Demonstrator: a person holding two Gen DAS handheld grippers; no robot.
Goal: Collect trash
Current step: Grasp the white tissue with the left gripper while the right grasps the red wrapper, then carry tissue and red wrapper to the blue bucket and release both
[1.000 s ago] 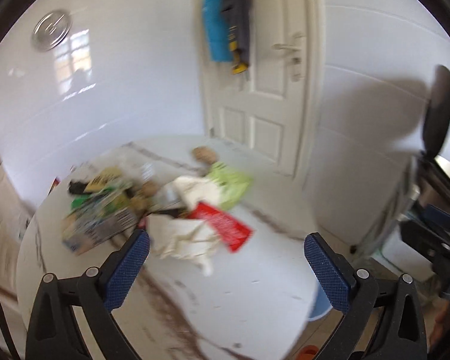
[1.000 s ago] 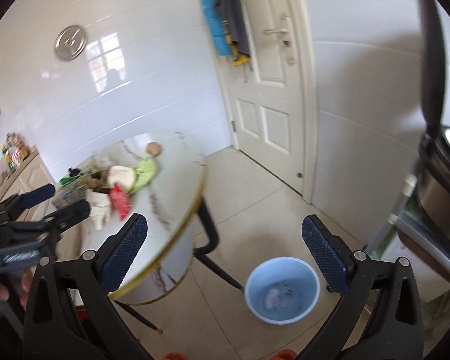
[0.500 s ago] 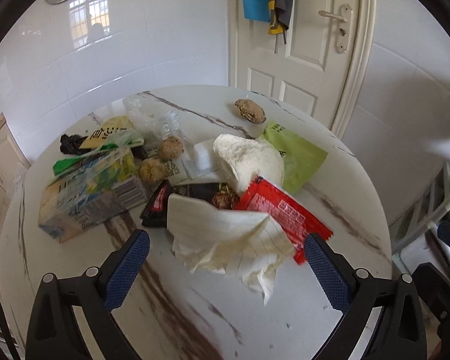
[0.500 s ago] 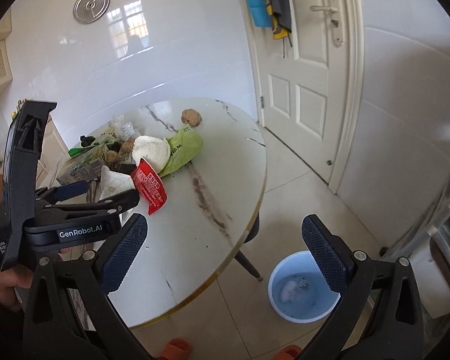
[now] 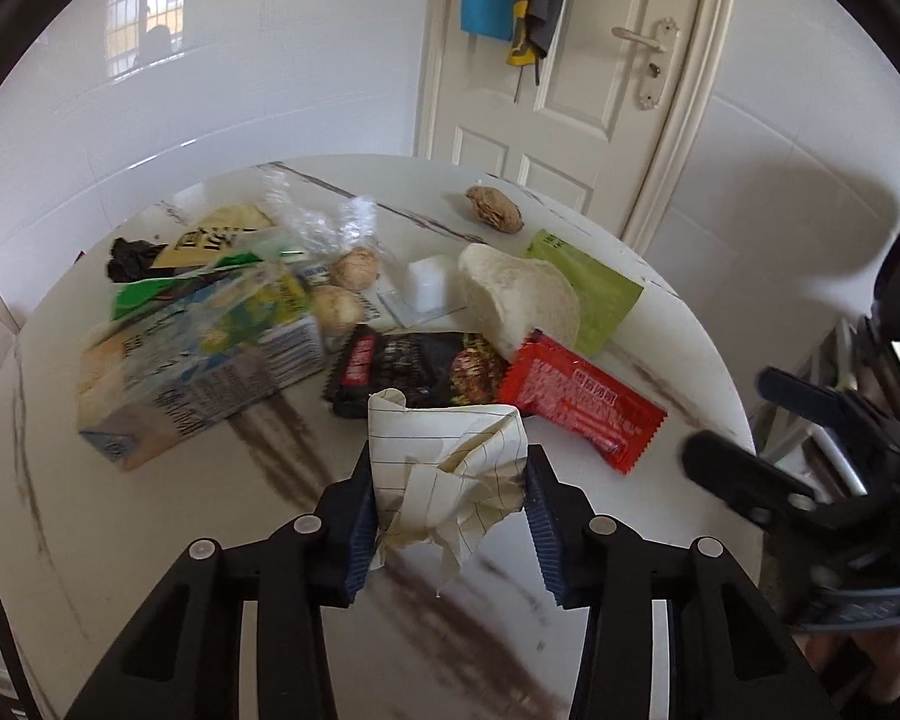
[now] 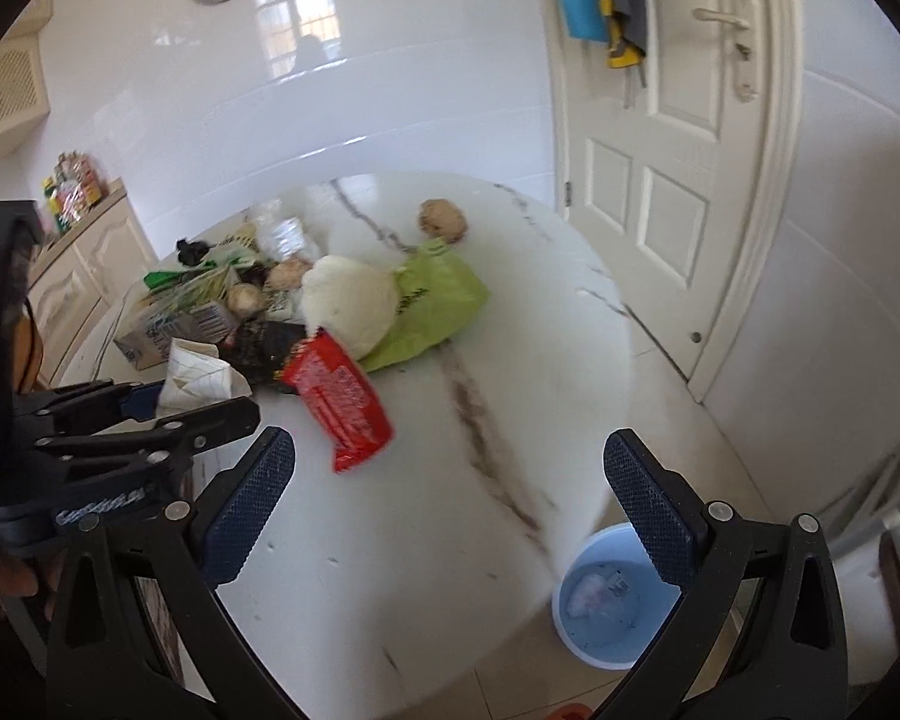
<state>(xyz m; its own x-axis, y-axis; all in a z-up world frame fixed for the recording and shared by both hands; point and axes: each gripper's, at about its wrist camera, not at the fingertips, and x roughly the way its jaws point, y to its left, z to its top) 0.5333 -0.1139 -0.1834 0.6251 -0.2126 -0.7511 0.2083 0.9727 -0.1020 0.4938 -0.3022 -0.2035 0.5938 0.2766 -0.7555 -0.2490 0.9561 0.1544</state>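
A pile of trash lies on the round white marble table (image 5: pixel 150 510). My left gripper (image 5: pixel 450 480) has its jaws closing, and both blue pads touch the sides of a crumpled lined paper (image 5: pixel 450 468) at the pile's near edge. Behind the paper lie a black wrapper (image 5: pixel 414 369), a red wrapper (image 5: pixel 582 402), a white lump (image 5: pixel 522 300), a green bag (image 5: pixel 594 294) and a crushed carton (image 5: pixel 204 360). My right gripper (image 6: pixel 450 498) hangs open over bare tabletop, right of the red wrapper (image 6: pixel 339 402). In the right wrist view the left gripper (image 6: pixel 168 414) holds the paper (image 6: pixel 195 375).
A light blue bin (image 6: pixel 612 600) with some trash in it stands on the floor past the table's right edge. A brown lump (image 5: pixel 493 210) sits alone at the far side. A white door (image 6: pixel 678 150) and tiled walls stand behind; a cabinet (image 6: pixel 78 276) is at left.
The left gripper came down to the pile and its jaws narrowed from wide apart onto the lined paper. The right gripper swung over the tabletop, so the bin now shows at the lower right.
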